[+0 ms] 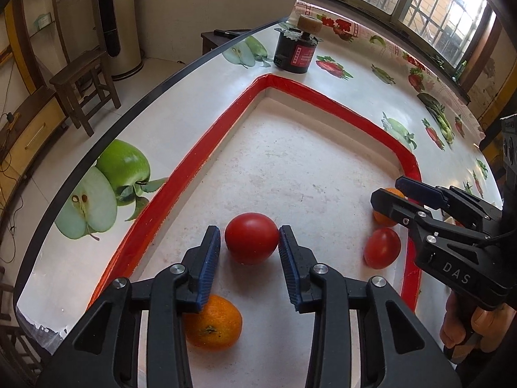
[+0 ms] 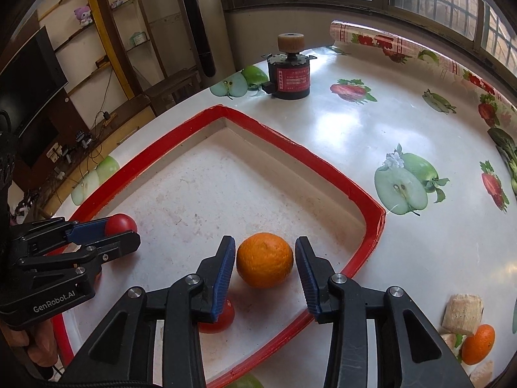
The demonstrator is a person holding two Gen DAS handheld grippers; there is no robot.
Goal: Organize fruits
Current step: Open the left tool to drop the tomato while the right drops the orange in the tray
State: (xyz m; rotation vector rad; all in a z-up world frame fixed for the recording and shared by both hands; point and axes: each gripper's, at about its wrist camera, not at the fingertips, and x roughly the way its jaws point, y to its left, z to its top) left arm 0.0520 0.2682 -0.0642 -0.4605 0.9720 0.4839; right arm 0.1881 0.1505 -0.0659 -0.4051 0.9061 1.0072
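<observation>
Left wrist view: the left hand-held gripper (image 1: 249, 248) is standing spread around a red tomato (image 1: 251, 238), blue pads just beside its flanks, right pad perhaps grazing it, no squeeze visible. The tomato is sitting on the floor of the red-rimmed tray (image 1: 200, 158), so this reads as a set-down spot. An orange (image 1: 214, 322) is lying near, partly under the left finger. Right wrist view: the right hand-held gripper (image 2: 262, 266) is likewise standing open around a second orange (image 2: 265, 260) resting in the tray near its corner, a second tomato (image 2: 221, 320) just behind. One more orange (image 2: 479, 343) is waiting outside on the fruit-printed surface (image 2: 371, 129) (probably next). A black motor (image 2: 288, 72) is standing well apart.
</observation>
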